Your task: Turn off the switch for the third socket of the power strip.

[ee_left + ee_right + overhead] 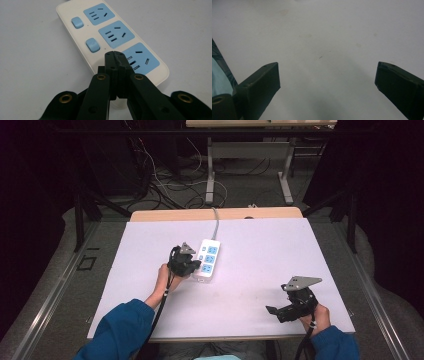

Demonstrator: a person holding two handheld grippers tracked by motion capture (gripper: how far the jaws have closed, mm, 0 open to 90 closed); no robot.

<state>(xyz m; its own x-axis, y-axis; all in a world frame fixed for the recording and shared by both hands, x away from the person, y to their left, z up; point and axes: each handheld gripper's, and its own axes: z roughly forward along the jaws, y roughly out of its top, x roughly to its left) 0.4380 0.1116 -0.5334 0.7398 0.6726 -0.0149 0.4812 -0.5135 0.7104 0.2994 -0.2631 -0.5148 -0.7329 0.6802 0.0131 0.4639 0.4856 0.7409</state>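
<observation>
1. High view. A white power strip (207,259) with three blue sockets lies near the middle of the pale desk (260,250), its grey cord (216,222) running toward the far edge. The left gripper (192,269), held in the person's left hand (165,276), sits at the strip's near-left side, touching it. The right gripper (274,311), held in the right hand (320,314), hovers or rests near the desk's near-right corner, well apart from the strip (contact with the desk cannot be told); its jaws stand apart. Both sleeves (122,330) are blue.

2. Left gripper view. The left gripper (114,53) has its jaws pressed together, tips lying over the nearest socket (142,58) of the power strip (75,45), beside the nearer of two blue rocker switches (92,45) (whether the tips touch the socket face cannot be told).

3. Right gripper view. The right gripper (327,75) has its jaws wide apart over bare desk surface (324,37), which carries faint stains; nothing lies between them.
</observation>
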